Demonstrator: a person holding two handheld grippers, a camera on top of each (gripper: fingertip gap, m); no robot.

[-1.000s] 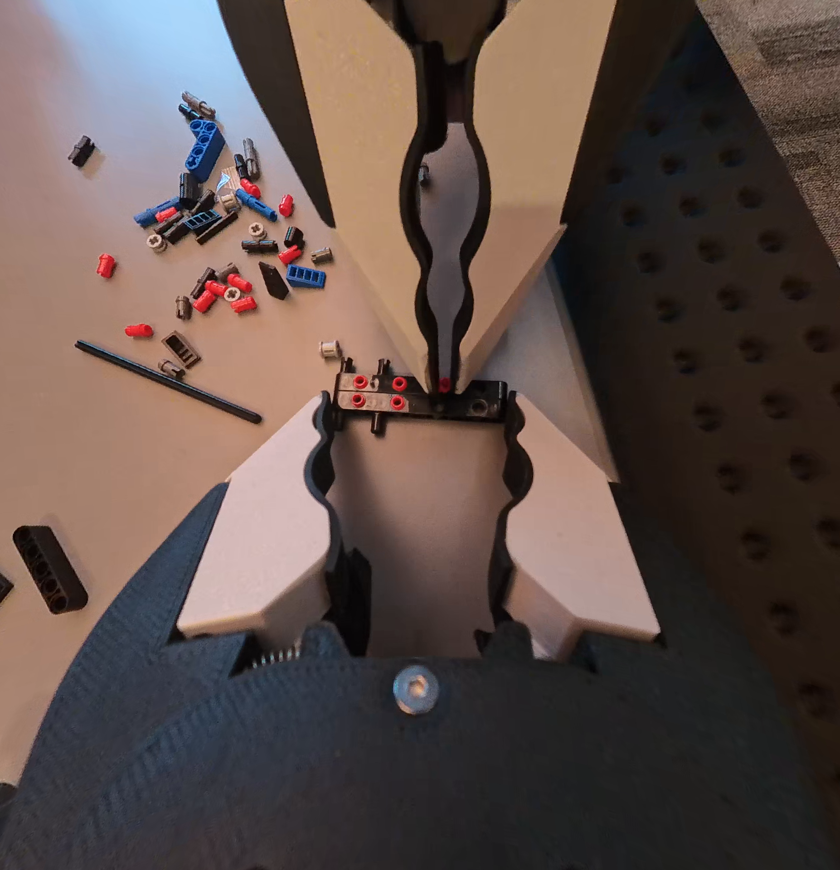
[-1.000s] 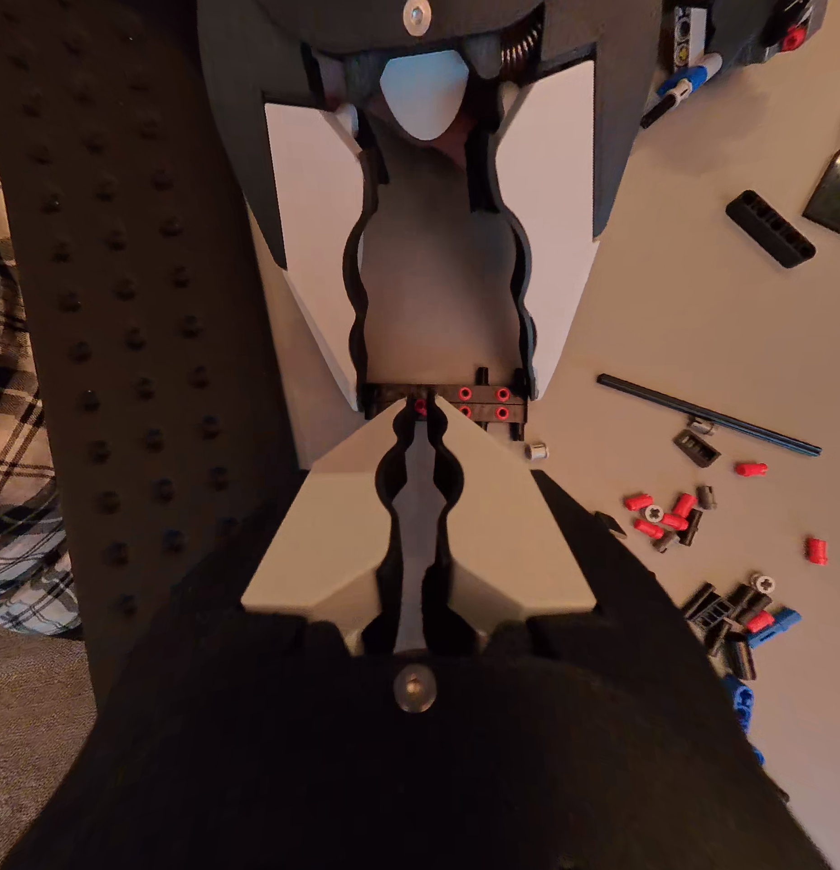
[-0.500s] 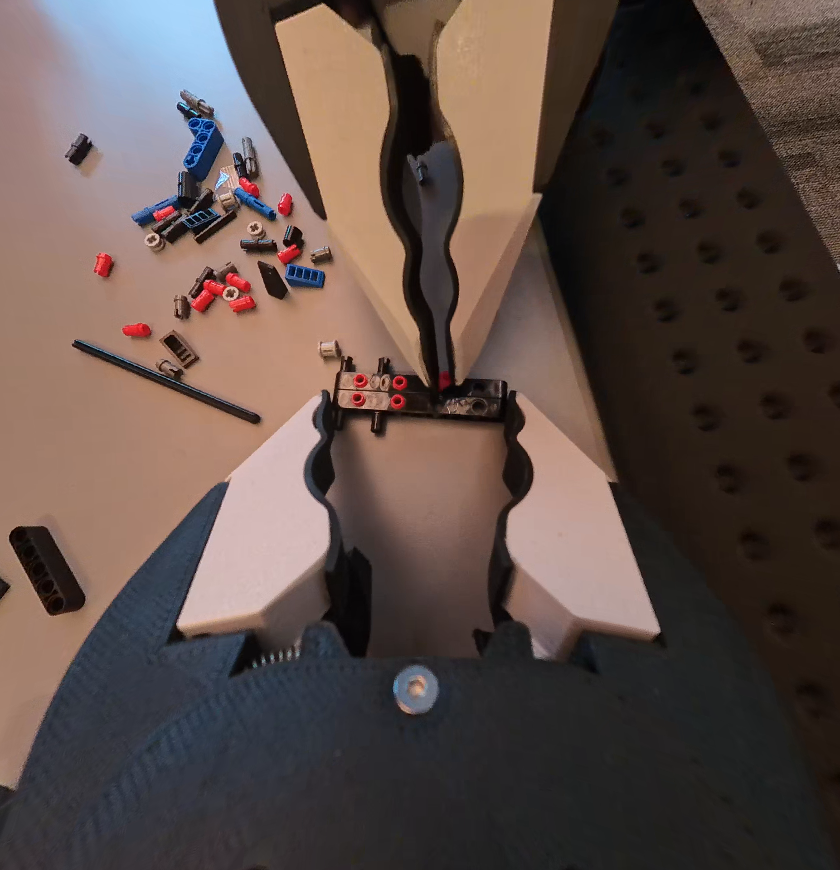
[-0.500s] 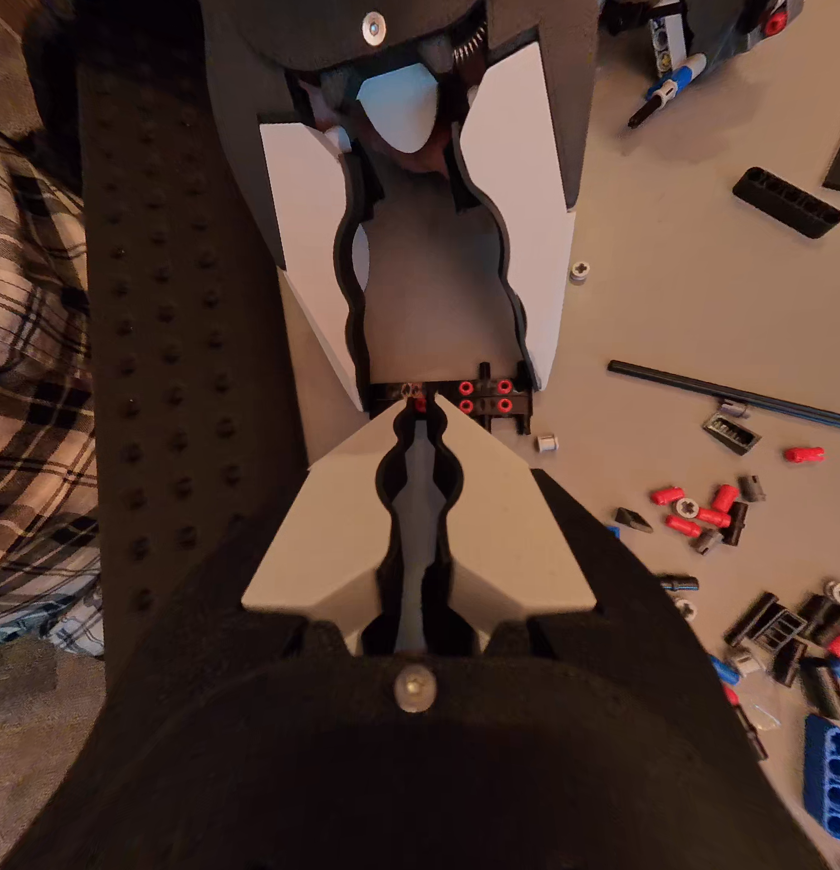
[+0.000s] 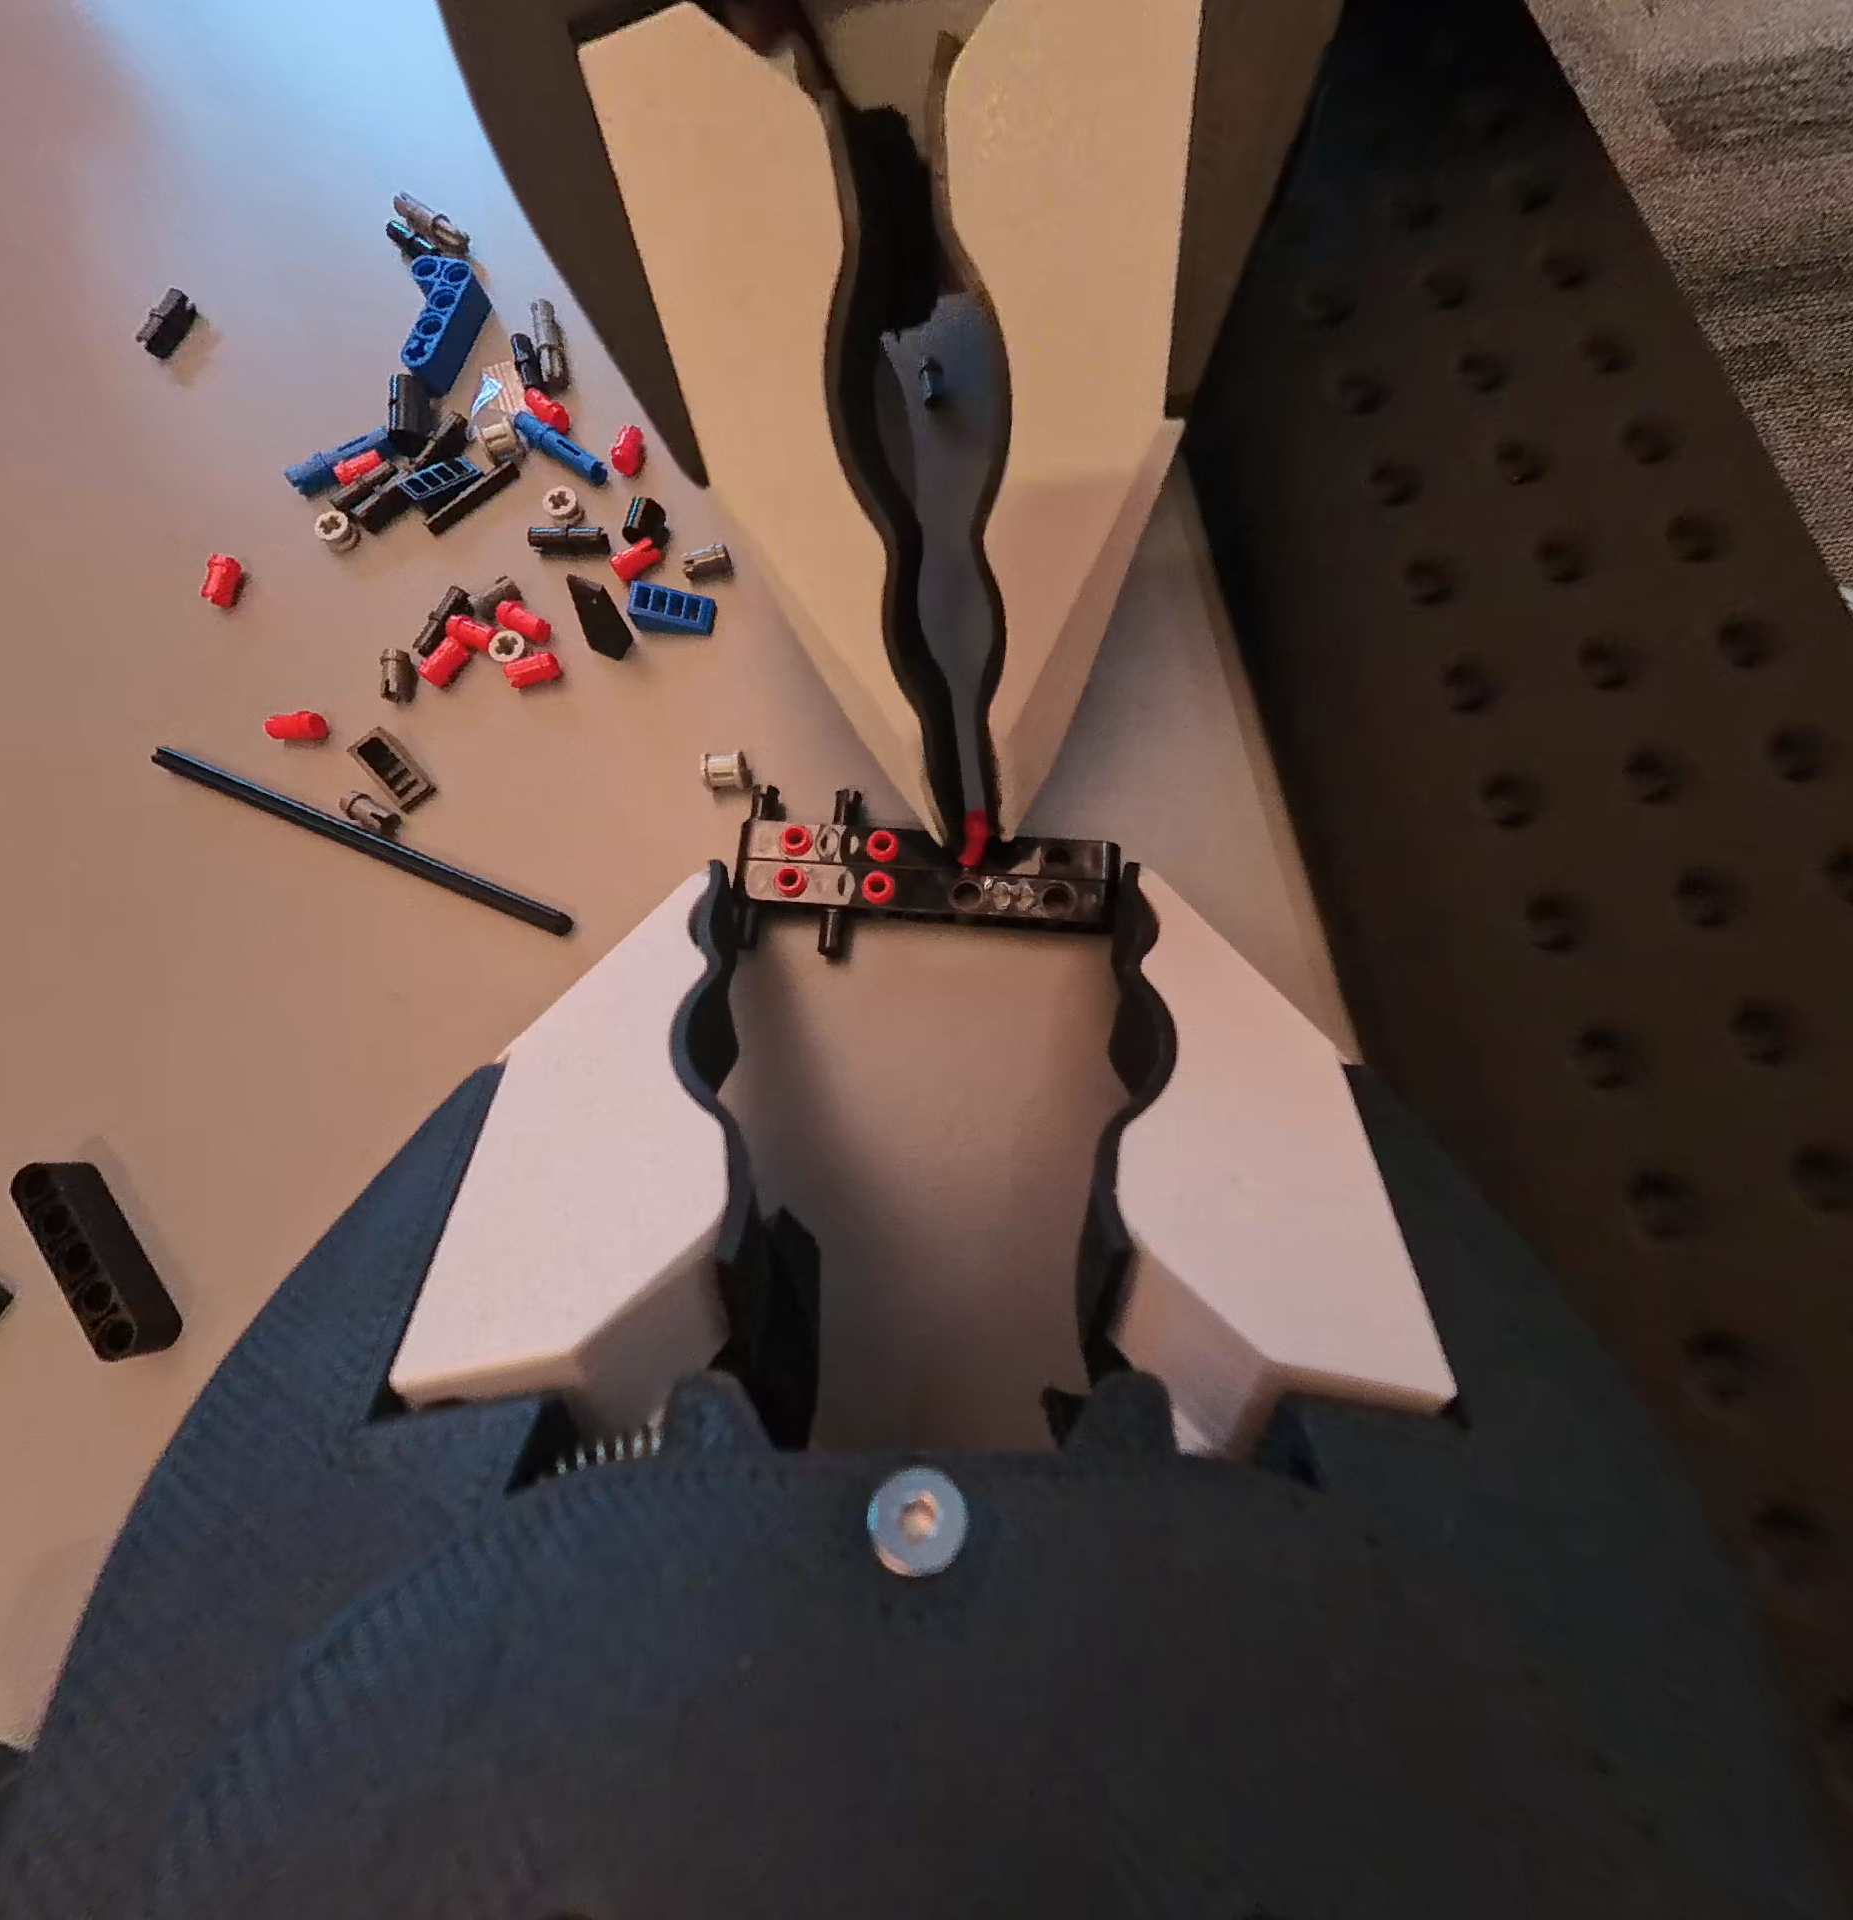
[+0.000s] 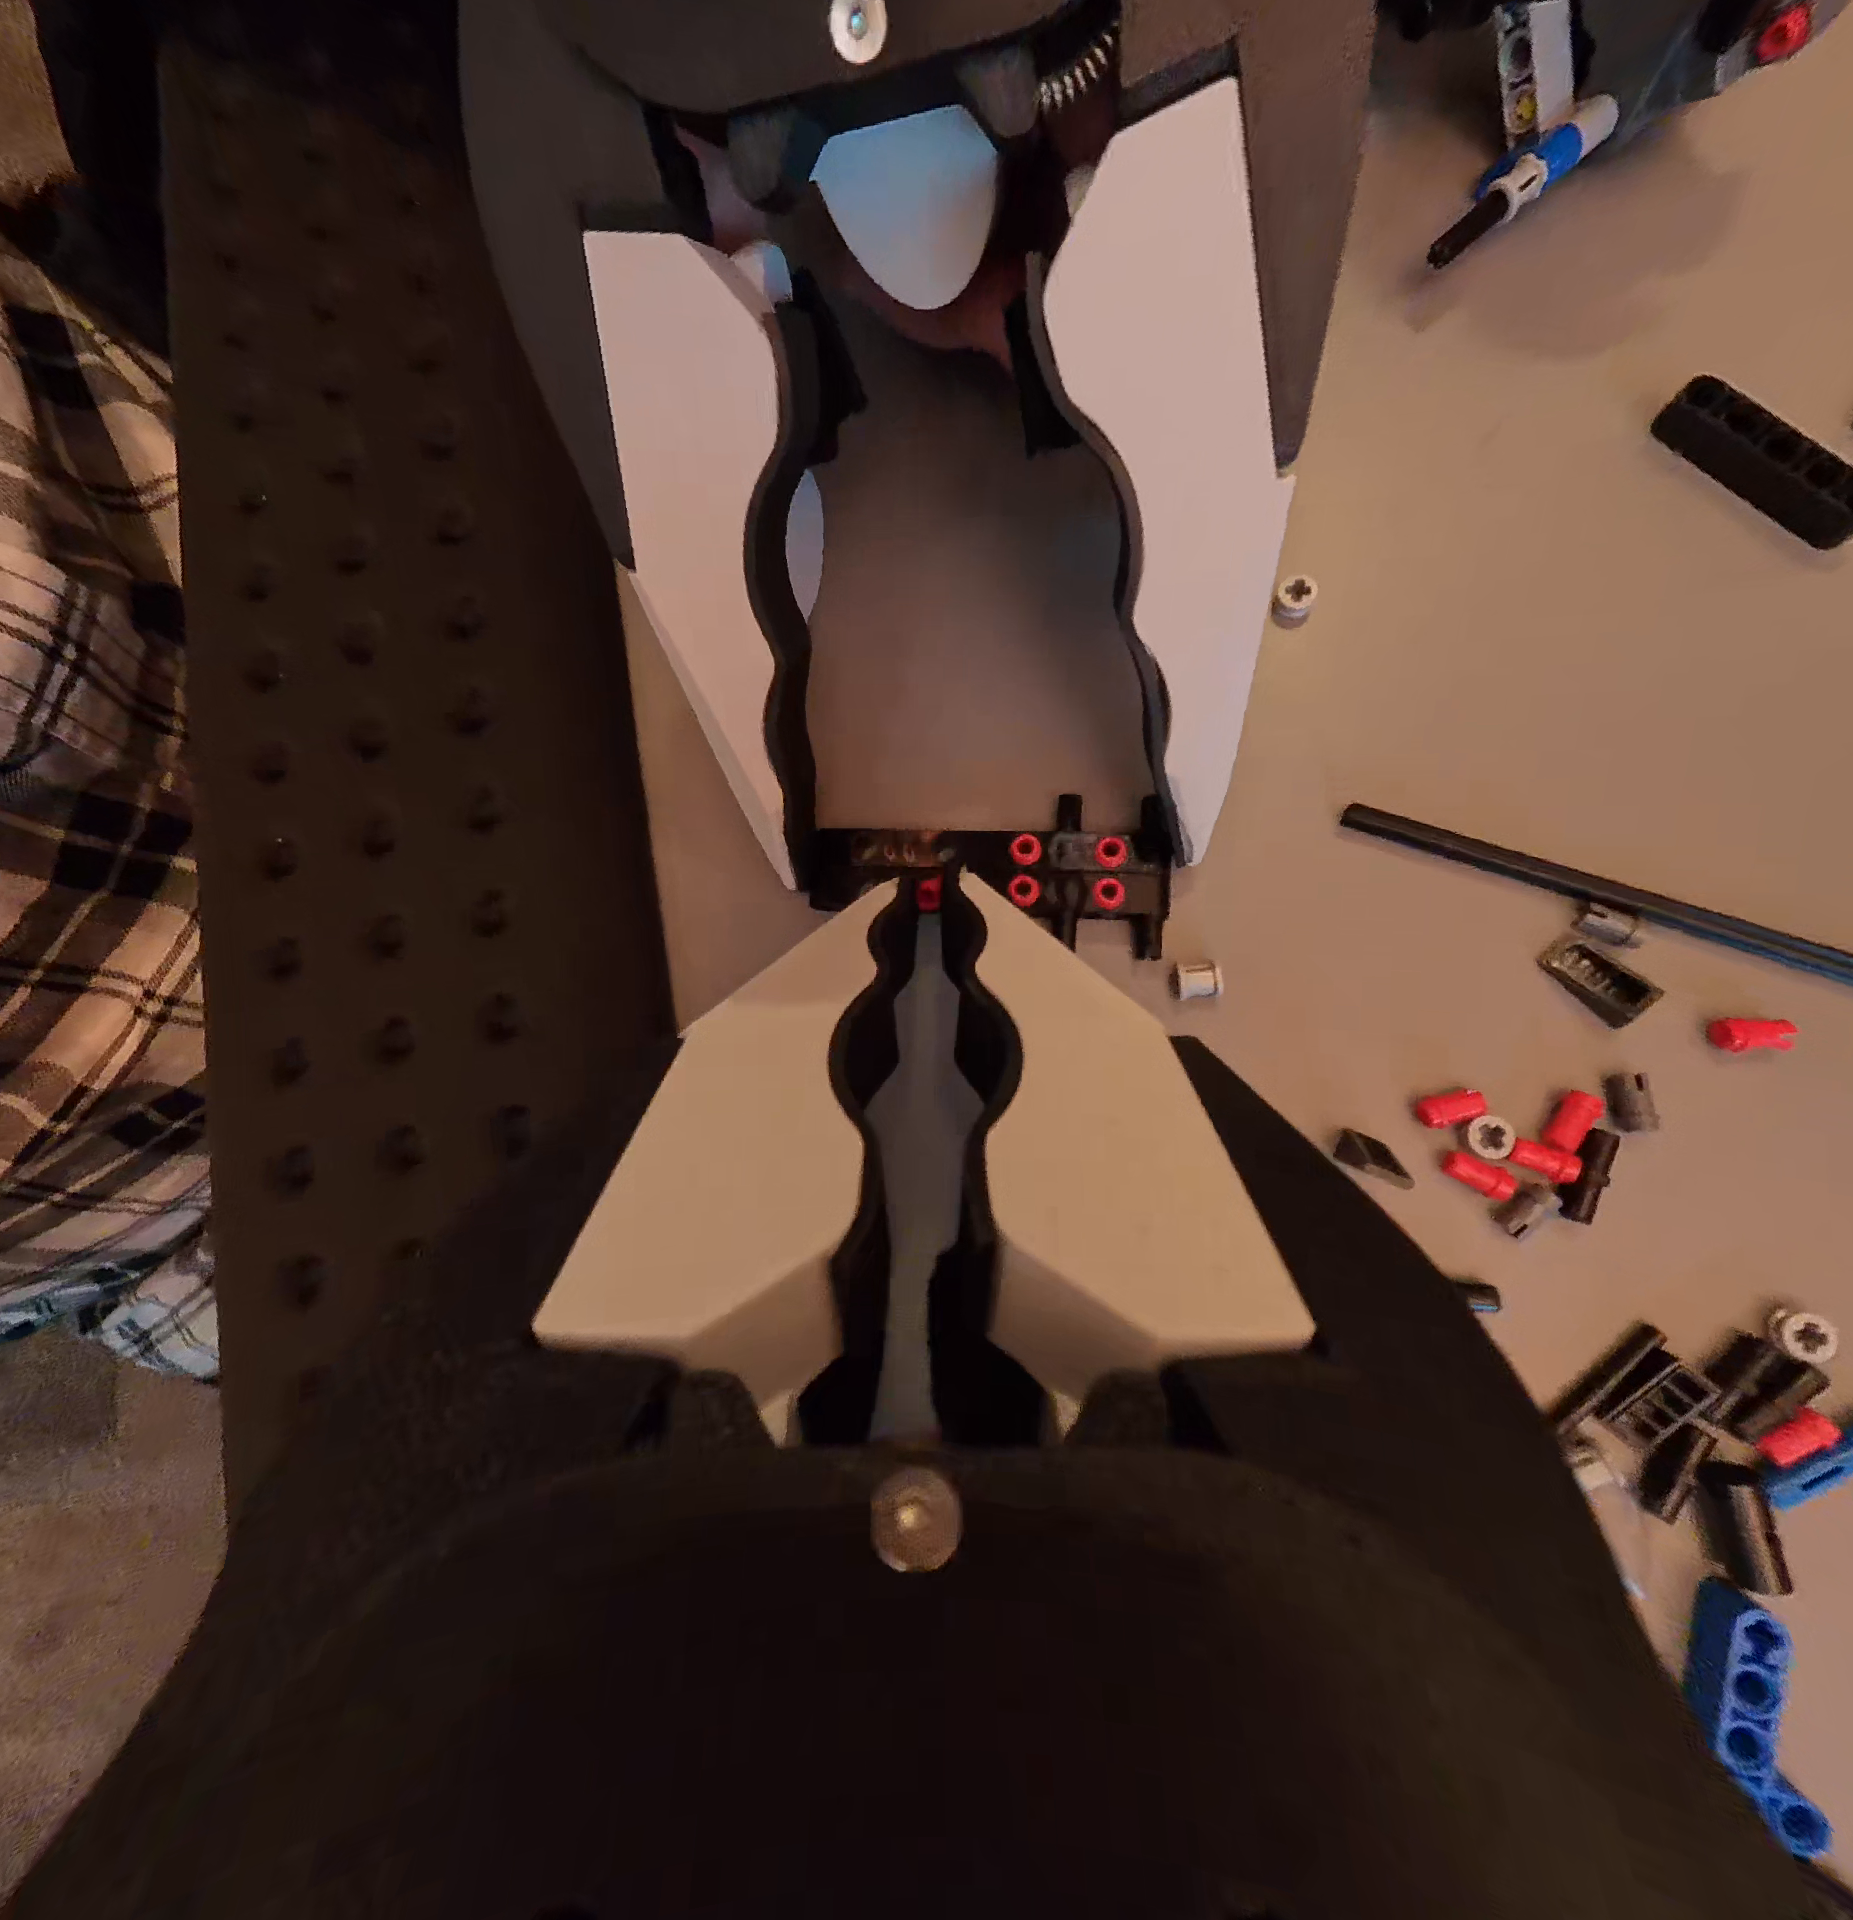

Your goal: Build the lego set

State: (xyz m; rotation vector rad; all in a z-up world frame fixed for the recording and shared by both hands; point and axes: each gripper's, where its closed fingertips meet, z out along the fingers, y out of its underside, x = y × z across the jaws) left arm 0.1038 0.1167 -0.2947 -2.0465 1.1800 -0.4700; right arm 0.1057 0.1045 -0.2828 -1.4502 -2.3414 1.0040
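Observation:
My left gripper (image 5: pixel 927 883) is shut on a black double-beam assembly (image 5: pixel 1015 894) with red pins in its left holes, holding it by both ends above the table. My right gripper (image 5: pixel 967 821) comes from the far side, shut on a red pin (image 5: pixel 970 840) that stands tilted at a hole in the assembly's far beam. In the right wrist view my right gripper (image 6: pixel 930 896) pinches the red pin (image 6: pixel 929 891) against the black assembly (image 6: pixel 1067 871), which my left gripper (image 6: pixel 989 847) grips from the far side.
Loose red, blue, black and grey pieces (image 5: pixel 486 499) lie scattered on the tan table (image 5: pixel 226 987), with a long black axle (image 5: pixel 361 836), a black beam (image 5: pixel 96 1257) and a small grey bush (image 5: pixel 724 771). A dark perforated panel (image 5: pixel 1576 727) runs along the right. The long black axle (image 5: pixel 361 836) is about 7 cm from my left fingertips. Seen from the right wrist view (image 6: pixel 1612 886) as well.
My right gripper has swung and tilted while staying at the assembly; the red pin now leans at the hole. The left gripper and assembly have held still.

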